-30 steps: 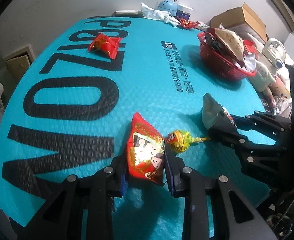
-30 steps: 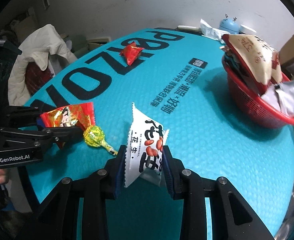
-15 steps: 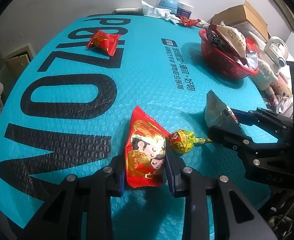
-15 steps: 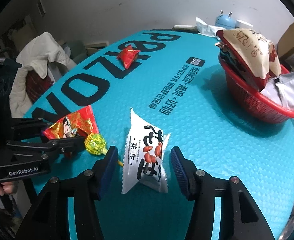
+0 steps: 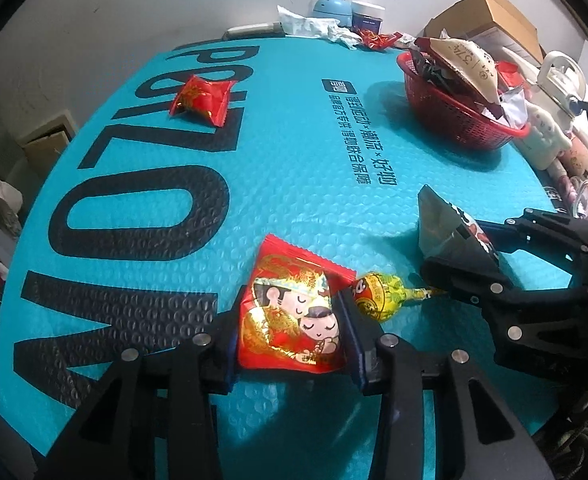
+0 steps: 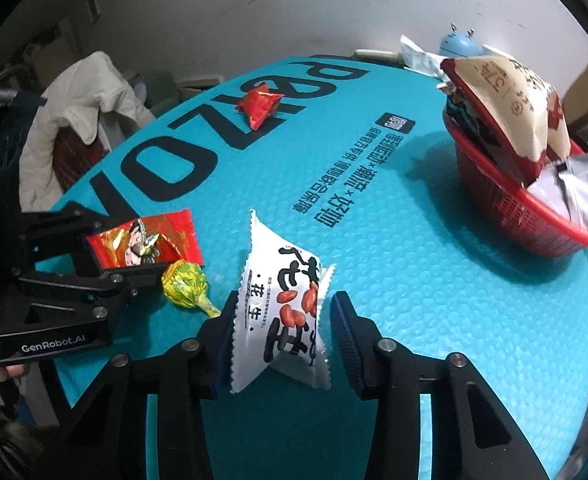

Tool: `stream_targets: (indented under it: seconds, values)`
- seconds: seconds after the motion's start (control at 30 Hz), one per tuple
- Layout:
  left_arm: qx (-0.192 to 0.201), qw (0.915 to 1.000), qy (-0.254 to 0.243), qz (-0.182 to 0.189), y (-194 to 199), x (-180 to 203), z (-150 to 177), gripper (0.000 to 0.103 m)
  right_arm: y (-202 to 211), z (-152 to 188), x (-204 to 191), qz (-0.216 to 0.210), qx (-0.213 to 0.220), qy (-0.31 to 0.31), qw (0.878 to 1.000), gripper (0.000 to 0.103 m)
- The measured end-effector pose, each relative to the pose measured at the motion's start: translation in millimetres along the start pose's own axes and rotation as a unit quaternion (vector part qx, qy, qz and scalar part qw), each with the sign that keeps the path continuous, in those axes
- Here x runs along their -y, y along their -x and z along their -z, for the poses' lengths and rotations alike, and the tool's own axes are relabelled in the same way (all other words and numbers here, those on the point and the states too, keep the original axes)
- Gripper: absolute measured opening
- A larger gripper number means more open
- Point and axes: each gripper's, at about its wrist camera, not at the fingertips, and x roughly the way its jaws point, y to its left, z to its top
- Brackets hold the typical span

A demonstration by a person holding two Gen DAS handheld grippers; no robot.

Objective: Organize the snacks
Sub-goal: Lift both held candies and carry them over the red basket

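On the teal mat [image 5: 294, 184], the left gripper [image 5: 292, 326] is clenched on the red packet [image 5: 294, 320]. The right gripper [image 6: 280, 326] stands released around the peanut packet [image 6: 282, 304]. At two o'clock, the red basket [image 6: 506, 200] is brimming; another packet could slide off its heap.

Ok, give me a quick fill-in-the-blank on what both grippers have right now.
1. The left gripper is clamped on the ___ cartoon snack packet.
2. The white packet between the right gripper fingers is printed with pictures of ___.
3. Between the two packets, a yellow-wrapped ___ lies on the teal mat.
Missing words: red; peanuts; lollipop.
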Motion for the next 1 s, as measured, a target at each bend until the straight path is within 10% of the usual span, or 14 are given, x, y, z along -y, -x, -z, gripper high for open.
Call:
stream_targets:
  seconds: [1.0]
  values:
    - [0.049, 0.9952, 0.049, 0.069, 53.0, -6.3, 3.0, 0.028, 43.8, 4.7, 1.6, -0.025, 0.043, -0.030, 0.998, 0.030]
